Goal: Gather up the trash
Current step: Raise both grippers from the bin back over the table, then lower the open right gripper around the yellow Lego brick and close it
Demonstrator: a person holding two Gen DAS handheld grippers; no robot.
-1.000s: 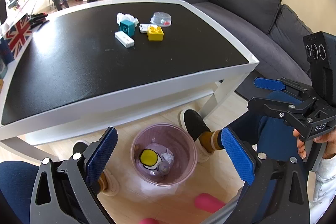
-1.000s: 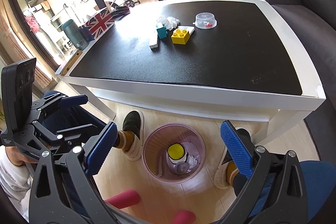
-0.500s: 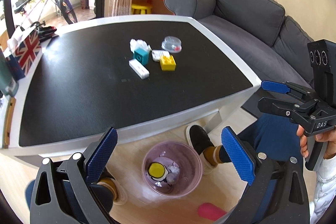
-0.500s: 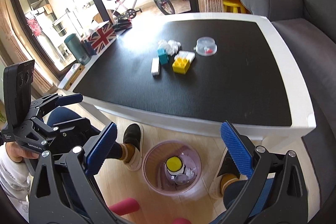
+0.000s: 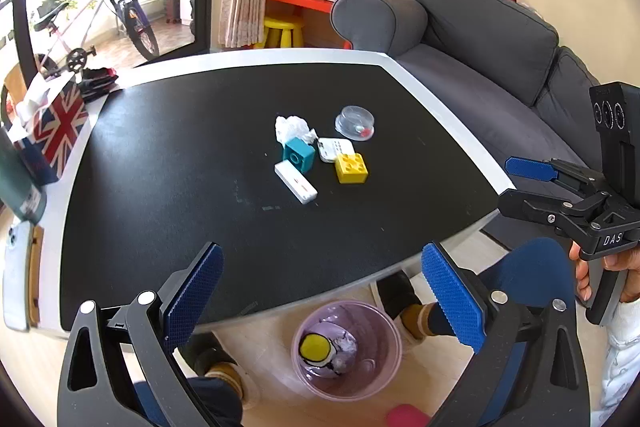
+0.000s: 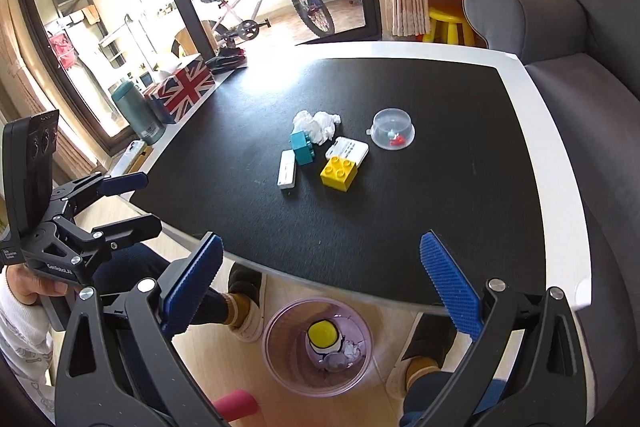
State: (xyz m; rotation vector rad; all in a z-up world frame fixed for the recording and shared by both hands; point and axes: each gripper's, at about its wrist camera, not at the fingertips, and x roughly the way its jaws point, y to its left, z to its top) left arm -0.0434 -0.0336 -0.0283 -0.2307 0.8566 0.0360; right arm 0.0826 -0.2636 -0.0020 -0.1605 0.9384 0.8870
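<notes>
A black-topped white table [image 5: 416, 91] [image 6: 516, 75] holds a small pile: crumpled white tissue [image 5: 291, 127] [image 6: 318, 125], a clear plastic lid [image 5: 354, 123] [image 6: 392, 134], a white test cassette [image 5: 296, 183] [image 6: 287, 169], a white pill pack [image 5: 334, 149] [image 6: 347, 150], a teal block [image 5: 299, 155] [image 6: 303, 147] and a yellow block [image 5: 351, 167] [image 6: 338, 173]. A pink trash bin [image 5: 347, 349] [image 6: 318, 351] with trash inside stands on the floor below. My left gripper [image 5: 320, 303] and right gripper [image 6: 320, 295] are open and empty, above the table's near edge.
A Union Jack tissue box [image 5: 56, 131] [image 6: 182, 87] and a green bottle [image 6: 138, 117] stand at the table's left edge, with a phone [image 5: 14, 275]. A grey sofa [image 5: 480, 39] runs along the right. The person's feet [image 6: 244, 303] flank the bin.
Both grippers rose and tipped up from the bin toward the tabletop. The bin has slid low in both views. Both stayed open.
</notes>
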